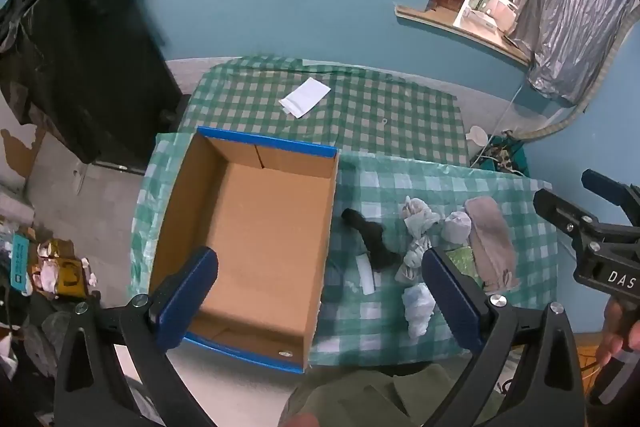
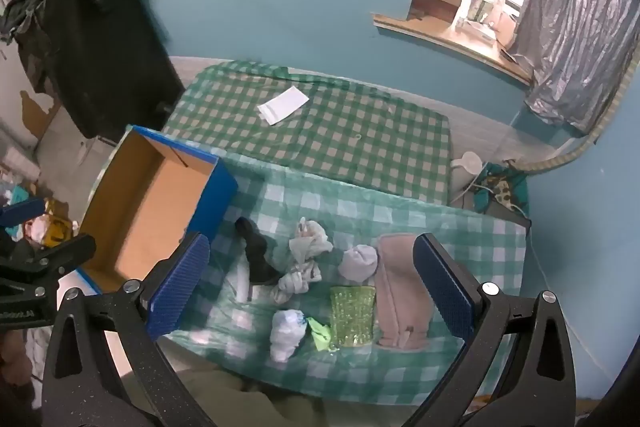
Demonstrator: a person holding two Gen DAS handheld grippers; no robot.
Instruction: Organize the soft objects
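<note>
We're at the start: the open cardboard box with blue outer walls [image 1: 256,235] is bare inside, nothing sorted yet. All soft items lie loose on the green-and-white checked tabletop [image 2: 400,219], just right of the box: a black sock [image 2: 256,253], a crumpled white patterned sock pair [image 2: 306,259], a balled pale grey sock [image 2: 358,263], a long flat beige-pink fleece piece [image 2: 402,291], a green bumpy sponge-like pad [image 2: 352,317], a small lime-green scrap [image 2: 320,333], and a white rolled bundle [image 2: 286,333] lowest in frame. Left claw [image 1: 320,291] hangs over the box's right wall, jaws wide apart, nothing between them. Right claw [image 2: 310,291] hangs over the pile, jaws also wide apart and gripping nothing. So everything is left to do; we judge the first pick will come from the pile centre. View differences: the left wrist view shows the full box floor and the right claw at its right edge, but its own finger mostly hides the green pad. The right wrist view shows the pad and scrap in full, but only the box's far end. A white paper sheet [image 1: 306,97] lies on the farther checked surface, in both views.
</note>
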